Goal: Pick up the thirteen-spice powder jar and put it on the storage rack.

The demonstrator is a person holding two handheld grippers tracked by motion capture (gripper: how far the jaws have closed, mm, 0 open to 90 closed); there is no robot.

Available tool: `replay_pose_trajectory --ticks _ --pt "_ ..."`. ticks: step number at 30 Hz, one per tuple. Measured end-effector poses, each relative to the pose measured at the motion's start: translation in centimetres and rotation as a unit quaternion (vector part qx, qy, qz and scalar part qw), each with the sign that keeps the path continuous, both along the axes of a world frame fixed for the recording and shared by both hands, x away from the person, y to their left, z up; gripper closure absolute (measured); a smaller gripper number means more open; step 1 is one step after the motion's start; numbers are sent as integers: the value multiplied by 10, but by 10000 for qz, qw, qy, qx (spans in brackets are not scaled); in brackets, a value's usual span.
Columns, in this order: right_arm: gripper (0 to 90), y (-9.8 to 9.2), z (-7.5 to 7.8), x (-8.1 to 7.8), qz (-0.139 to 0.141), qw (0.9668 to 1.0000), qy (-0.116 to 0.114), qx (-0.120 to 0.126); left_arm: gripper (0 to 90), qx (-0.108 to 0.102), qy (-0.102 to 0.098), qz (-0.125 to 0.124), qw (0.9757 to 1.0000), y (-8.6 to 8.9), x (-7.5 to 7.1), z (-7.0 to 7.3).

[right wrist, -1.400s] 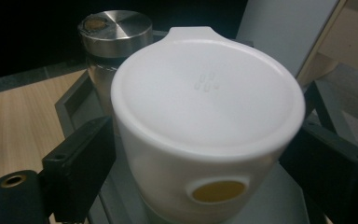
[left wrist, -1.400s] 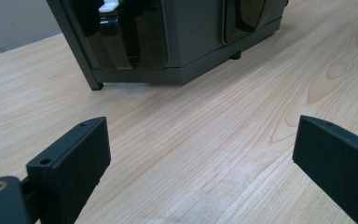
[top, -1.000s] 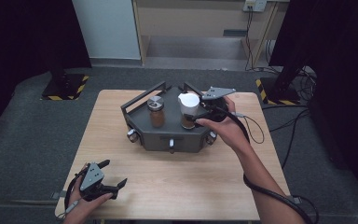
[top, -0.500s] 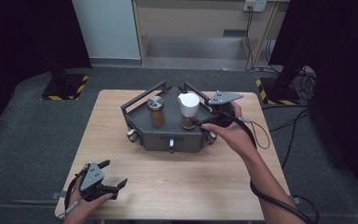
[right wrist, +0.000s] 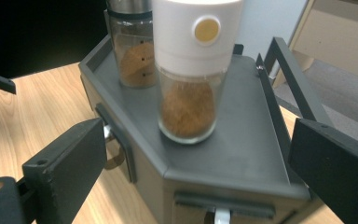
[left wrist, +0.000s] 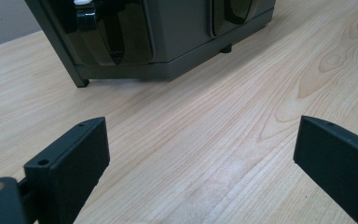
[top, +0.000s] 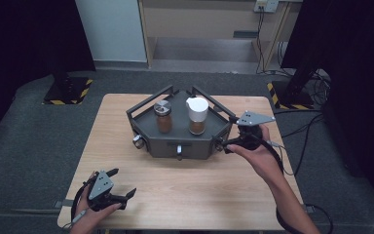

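A dark grey rack with side rails stands mid-table. On it stand two jars of brown powder, a silver-lidded jar on the left and a white-capped jar on the right. My right gripper is at the rack's right front corner, pointing at it. Its jaws have just been opening and hold nothing. In the right gripper view the white-capped jar stands beyond the right gripper, the silver-lidded jar behind it. My left gripper rests open at the table's near left corner. The left gripper faces the rack.
The rack's front carries drawer handles and round knobs. Bare wooden table lies between the rack and the near edge. A cable trails from my right gripper. Behind the table are a cabinet and stands with striped bases.
My right gripper has drawn away from the white-capped jar, moving right, toward the person and lower, to the rack's corner. The jar stays upright on the rack. My left gripper has not moved.
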State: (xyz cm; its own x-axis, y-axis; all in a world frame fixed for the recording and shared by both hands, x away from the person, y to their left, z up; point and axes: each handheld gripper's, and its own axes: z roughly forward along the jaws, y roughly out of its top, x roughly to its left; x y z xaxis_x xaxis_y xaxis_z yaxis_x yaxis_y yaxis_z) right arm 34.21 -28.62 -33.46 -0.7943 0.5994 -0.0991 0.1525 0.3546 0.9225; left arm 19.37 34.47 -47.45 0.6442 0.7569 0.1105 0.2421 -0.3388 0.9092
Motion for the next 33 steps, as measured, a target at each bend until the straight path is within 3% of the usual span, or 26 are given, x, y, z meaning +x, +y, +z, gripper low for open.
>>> replay_pose_trajectory --ticks 7,13,33 --pt "47 -21 -14 -25 -133 9998 -21 139 29 14 -99 184 9998 -3 -5 1" --pt "45 -35 -29 -41 -183 9996 -14 232 29 -120 -167 387 9990 -4 -8 -1" --pt "38 -67 -80 -80 -517 9981 157 278 34 -103 -125 441 9989 -8 -10 -6"
